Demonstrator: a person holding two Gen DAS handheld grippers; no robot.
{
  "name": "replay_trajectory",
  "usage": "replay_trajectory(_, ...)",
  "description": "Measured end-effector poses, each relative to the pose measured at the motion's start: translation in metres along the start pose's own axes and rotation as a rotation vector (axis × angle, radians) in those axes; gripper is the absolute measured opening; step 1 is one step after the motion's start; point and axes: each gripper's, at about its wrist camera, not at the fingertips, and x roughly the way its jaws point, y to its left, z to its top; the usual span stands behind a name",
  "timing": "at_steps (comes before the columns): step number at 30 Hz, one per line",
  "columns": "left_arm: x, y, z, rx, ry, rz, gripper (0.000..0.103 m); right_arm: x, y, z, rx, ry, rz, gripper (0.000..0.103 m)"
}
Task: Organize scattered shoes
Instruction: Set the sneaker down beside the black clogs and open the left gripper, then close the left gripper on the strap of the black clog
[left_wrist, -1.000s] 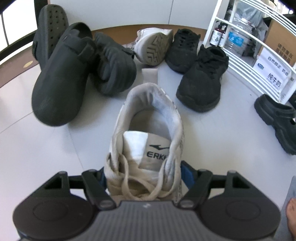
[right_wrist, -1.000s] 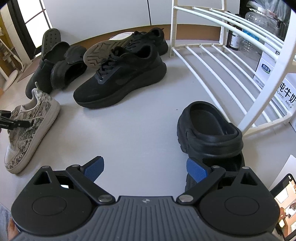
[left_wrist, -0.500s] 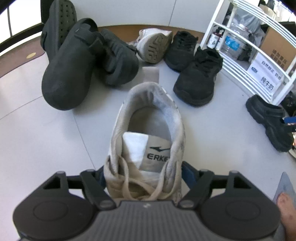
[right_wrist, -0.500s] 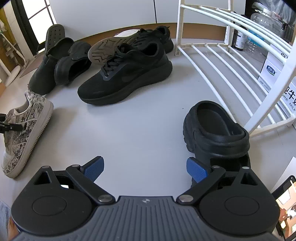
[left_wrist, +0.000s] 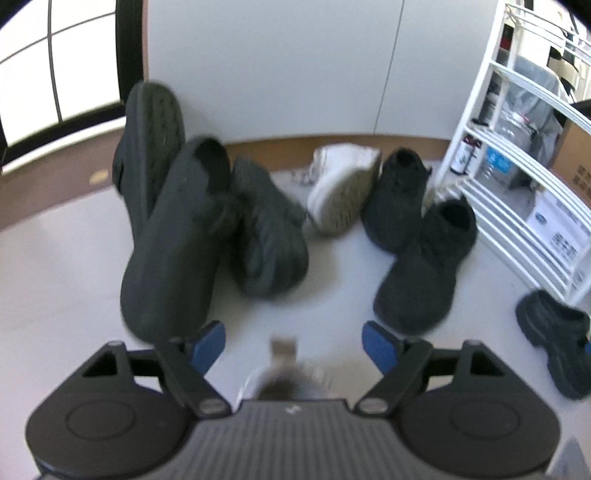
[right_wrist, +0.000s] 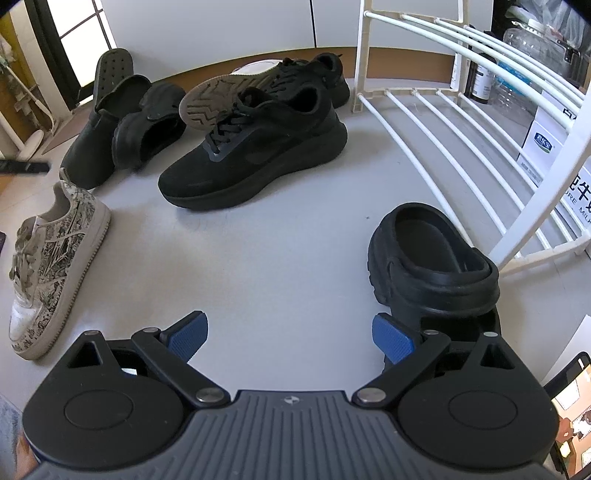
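My left gripper (left_wrist: 293, 343) is open, and only the blurred heel of the white patterned sneaker (left_wrist: 284, 373) shows below its fingers. In the right wrist view that sneaker (right_wrist: 51, 266) stands upright on the floor at the far left. My right gripper (right_wrist: 290, 334) is open over bare floor, with a black clog (right_wrist: 432, 262) just beyond its right finger. A black sneaker (right_wrist: 258, 155) lies ahead in the middle. Its mate (right_wrist: 328, 77) and an upturned white sneaker (right_wrist: 210, 99) lie behind it.
Several dark clogs (left_wrist: 173, 251) are piled at the left against the wall. A white wire shoe rack (right_wrist: 443, 122) stands at the right, with bottles and boxes (right_wrist: 543, 136) behind it. Grey floor (right_wrist: 258, 266) lies between the shoes.
My left gripper has opened, let go of the white patterned sneaker and drawn back and up. The sneaker stays on the floor. My right gripper has edged slightly forward.
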Motion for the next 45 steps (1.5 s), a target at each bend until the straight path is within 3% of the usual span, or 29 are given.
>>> replay_trajectory(4, 0.025, -0.026, 0.033, 0.044, -0.056, 0.012, 0.084, -0.001, -0.003, 0.001, 0.007, -0.008, 0.002, 0.099)
replay_trajectory(9, 0.063, -0.048, 0.062, 0.059, -0.06, 0.023, 0.084, -0.003, -0.006, 0.003, 0.018, -0.018, 0.005, 0.099)
replay_trajectory(15, 0.102, -0.056, 0.088, 0.039, -0.014, 0.067, 0.084, -0.006, -0.012, 0.006, 0.073, -0.033, 0.02, 0.099)
replay_trajectory(21, 0.135, -0.056, 0.111, 0.03, 0.019, 0.161, 0.084, -0.011, -0.016, 0.015, 0.098, -0.06, 0.028, 0.099)
replay_trajectory(26, 0.165, -0.056, 0.117, 0.09, 0.078, 0.256, 0.084, -0.013, -0.018, 0.019, 0.095, -0.067, 0.03, 0.099)
replay_trajectory(42, 0.227, -0.041, 0.102, 0.184, 0.235, 0.419, 0.088, -0.007, -0.031, 0.011, 0.085, -0.027, -0.016, 0.099)
replay_trajectory(45, 0.228, -0.04, 0.1, 0.176, 0.211, 0.409, 0.079, -0.005, -0.032, 0.01, 0.093, -0.018, -0.009, 0.099)
